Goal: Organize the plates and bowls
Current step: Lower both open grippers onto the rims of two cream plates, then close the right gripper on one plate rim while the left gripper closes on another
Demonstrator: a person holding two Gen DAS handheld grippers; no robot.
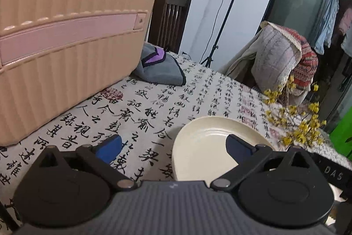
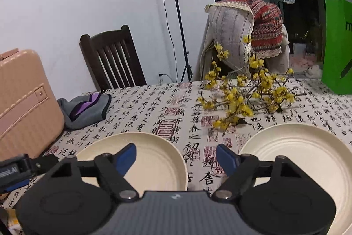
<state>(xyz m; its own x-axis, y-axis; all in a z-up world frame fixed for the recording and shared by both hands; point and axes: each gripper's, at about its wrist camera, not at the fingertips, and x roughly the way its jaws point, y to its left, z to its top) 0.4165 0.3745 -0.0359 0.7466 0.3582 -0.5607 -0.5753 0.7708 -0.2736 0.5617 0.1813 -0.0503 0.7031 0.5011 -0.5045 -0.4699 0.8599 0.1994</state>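
Two cream plates lie on the calligraphy-print tablecloth [image 2: 176,102]. In the right wrist view one plate [image 2: 154,160] is at the lower left and the other plate [image 2: 303,151] at the lower right. My right gripper [image 2: 177,156] is open, with the right rim of the left plate between its blue pads; they do not press on it. In the left wrist view my left gripper [image 1: 173,147] is open above the table, and the left rim of a cream plate [image 1: 204,142] lies between its fingers, the right pad hanging over the plate. No bowl is in view.
A pink ribbed suitcase [image 1: 66,36] stands on the table at the left, with a grey and purple pouch [image 1: 158,69] beside it. A branch of yellow flowers [image 2: 242,98] lies behind the plates. A green bag [image 2: 338,47] stands at the far right. Chairs and a lamp stand line the far edge.
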